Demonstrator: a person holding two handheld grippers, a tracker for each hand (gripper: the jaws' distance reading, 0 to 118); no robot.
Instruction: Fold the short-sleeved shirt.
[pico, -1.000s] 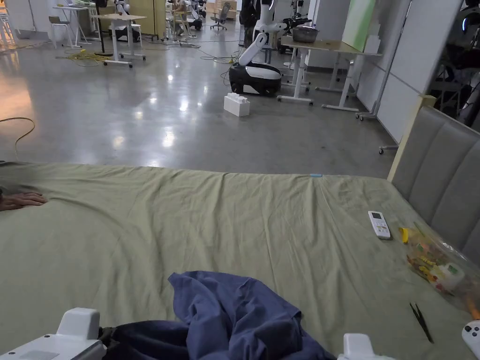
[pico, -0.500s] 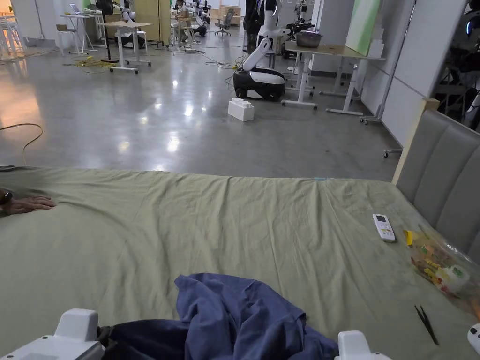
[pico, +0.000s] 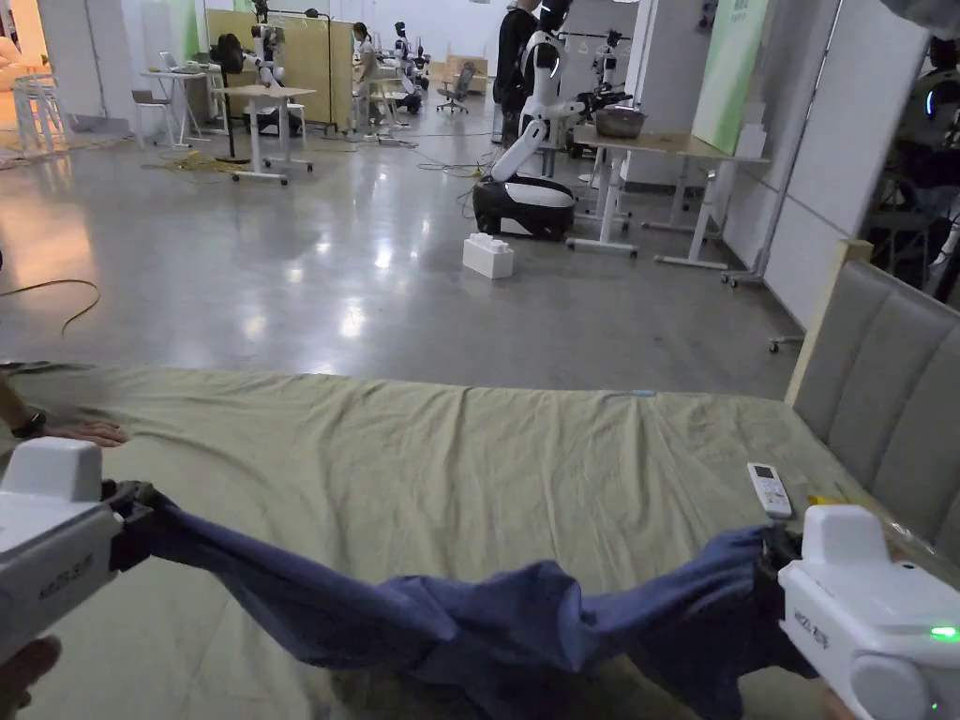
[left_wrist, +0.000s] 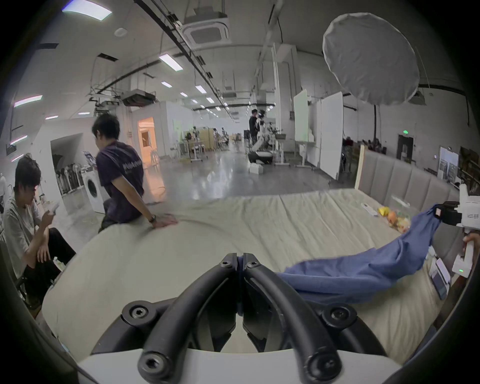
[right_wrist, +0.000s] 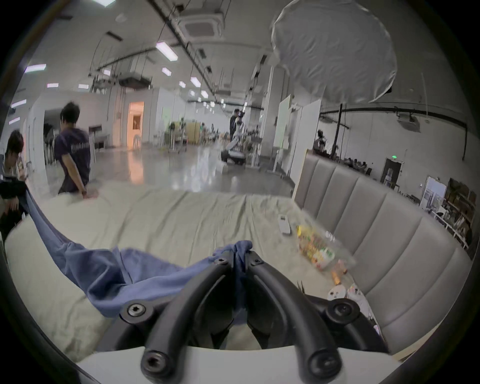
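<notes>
- Since 0.5 s ago, you have raised both grippers and pulled them wide apart, and the blue shirt (pico: 487, 623) has gone from a crumpled heap at the near edge of the bed (pico: 450, 459) to a band strung between them.
- On the left, your left gripper (pico: 127, 525) has its jaws pressed together on 1 end of the shirt; the left gripper view shows a thin blue strip pinched at the tips (left_wrist: 240, 259).
- In the middle, the shirt sags low and bunched over the green sheet, so no fold is made yet: you are at the spreading stage, and laying it flat and every fold are left, as I judge it.
- On the right, your right gripper (pico: 773, 562) is clamped on the other end, cloth bulging above the jaw tips in the right gripper view (right_wrist: 240, 253).
- Both gripper views show 2 people at the far left corner of the bed, whereas the head view catches just a hand (pico: 89, 431) resting on the sheet.
- To the far right, the remote (pico: 771, 489) lies beside the headboard (pico: 881, 375).
</notes>
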